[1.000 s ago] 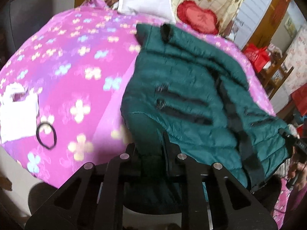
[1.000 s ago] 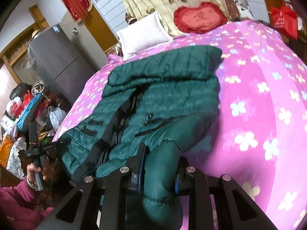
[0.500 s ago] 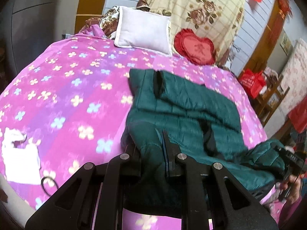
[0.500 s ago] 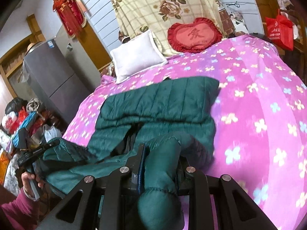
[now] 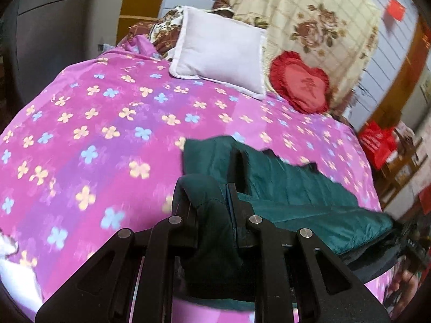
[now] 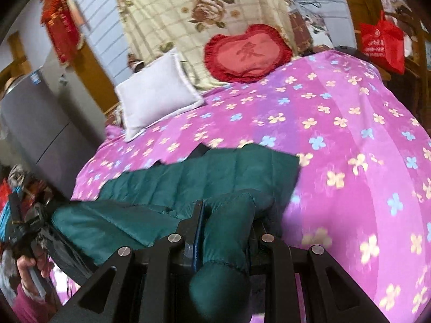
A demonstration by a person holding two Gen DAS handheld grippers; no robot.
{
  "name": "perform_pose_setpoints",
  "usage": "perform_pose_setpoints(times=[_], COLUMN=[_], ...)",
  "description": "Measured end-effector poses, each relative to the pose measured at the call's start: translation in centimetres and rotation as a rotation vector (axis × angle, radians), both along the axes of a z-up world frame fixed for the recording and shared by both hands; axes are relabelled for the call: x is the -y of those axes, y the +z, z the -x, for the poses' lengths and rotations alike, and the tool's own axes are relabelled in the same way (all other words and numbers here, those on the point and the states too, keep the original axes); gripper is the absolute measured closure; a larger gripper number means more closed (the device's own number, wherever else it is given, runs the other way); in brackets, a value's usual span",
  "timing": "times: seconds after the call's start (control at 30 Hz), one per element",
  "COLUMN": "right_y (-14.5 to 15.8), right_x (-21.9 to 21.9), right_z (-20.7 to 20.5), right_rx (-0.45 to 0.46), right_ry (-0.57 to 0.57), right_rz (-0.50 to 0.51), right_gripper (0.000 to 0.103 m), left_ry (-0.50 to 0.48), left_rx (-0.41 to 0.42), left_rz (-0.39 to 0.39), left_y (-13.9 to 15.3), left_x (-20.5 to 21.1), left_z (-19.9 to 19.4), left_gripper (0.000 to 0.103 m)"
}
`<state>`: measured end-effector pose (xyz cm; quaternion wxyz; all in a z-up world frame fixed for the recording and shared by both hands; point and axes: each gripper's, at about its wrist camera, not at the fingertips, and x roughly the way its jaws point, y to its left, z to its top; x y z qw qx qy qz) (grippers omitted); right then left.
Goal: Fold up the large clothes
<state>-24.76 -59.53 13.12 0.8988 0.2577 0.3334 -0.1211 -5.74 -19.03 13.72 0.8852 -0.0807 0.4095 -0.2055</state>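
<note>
A dark green quilted puffer jacket (image 5: 291, 188) lies on a pink flowered bedspread (image 5: 107, 123), its near half lifted and doubled toward the far half. My left gripper (image 5: 208, 196) is shut on a bunched green corner of the jacket near its left side. My right gripper (image 6: 227, 210) is shut on a rolled green part of the jacket (image 6: 210, 172) near its right side. Each gripper shows at the far edge of the other's view, held in a hand.
A white pillow (image 5: 221, 51), a red heart cushion (image 5: 299, 83) and a flowered blanket (image 5: 309, 21) stand at the head of the bed. A grey fridge (image 6: 32, 129) stands left of the bed. A red bag (image 6: 382, 43) sits at the far right.
Both grippers have carried the jacket's near edge up and forward over the rest. The spread-out jacket now shows as a shorter, doubled band. Both stay shut.
</note>
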Motion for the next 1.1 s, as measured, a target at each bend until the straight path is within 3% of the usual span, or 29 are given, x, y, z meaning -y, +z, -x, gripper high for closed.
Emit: perform_pose_setpoints(times=[0.3, 0.43, 0.53, 0.6, 0.63, 0.7, 0.77, 0.8, 0.87, 1.0, 1.1], right_y=[-4.9, -6.8, -6.4, -5.6, -5.1, -3.4, -2.1, -1.6, -0.7, 0.4, 0.7], right_x=[2.8, 3.8, 4.3, 4.4, 4.3, 4.0, 3.8, 3.7, 2.9, -0.4, -2.5], right_z=[-7.1, -8.2, -7.8, -7.2, -7.0, -6.2, -5.2, -4.6, -3.4, -1.5, 0.3], right_rx=[-0.081, -0.066, -0.006, 0.048, 0.069, 0.118, 0.16, 0.179, 0.221, 0.276, 0.345], right_ry=[-0.057, -0.07, -0.055, -0.044, -0.044, -0.059, -0.062, -0.059, -0.035, 0.052, 0.072], right_rz=[-0.014, -0.066, -0.126, -0.156, -0.159, -0.127, -0.123, -0.137, -0.155, -0.109, -0.077], right_gripper=[0.081, 0.077, 0.06, 0.031, 0.024, 0.021, 0.021, 0.021, 0.021, 0.021, 0.021], left_ry=[0.05, 0.048, 0.027, 0.003, -0.009, -0.024, 0.009, 0.027, 0.052, 0.066, 0.077], left_rx=[-0.072, -0.128, -0.171, -0.169, -0.162, -0.149, -0.101, -0.072, -0.025, -0.036, 0.02], left_rz=[-0.014, 0.06, 0.142, 0.173, 0.177, 0.168, 0.141, 0.138, 0.147, 0.178, 0.17], left_y=[-4.8, -6.1, -5.4, -4.5, -4.0, -3.3, -2.5, -2.2, -1.6, -1.5, -1.2], left_x=[2.7, 2.1, 0.8, -0.1, -0.3, -0.7, -1.3, -1.7, -2.4, -3.0, -3.1], left_z=[-6.2, -7.4, -7.5, -6.9, -6.4, -5.7, -4.6, -4.2, -3.6, -2.4, 0.0], left_gripper=[0.085, 0.081, 0.072, 0.065, 0.062, 0.053, 0.035, 0.032, 0.031, 0.031, 0.031])
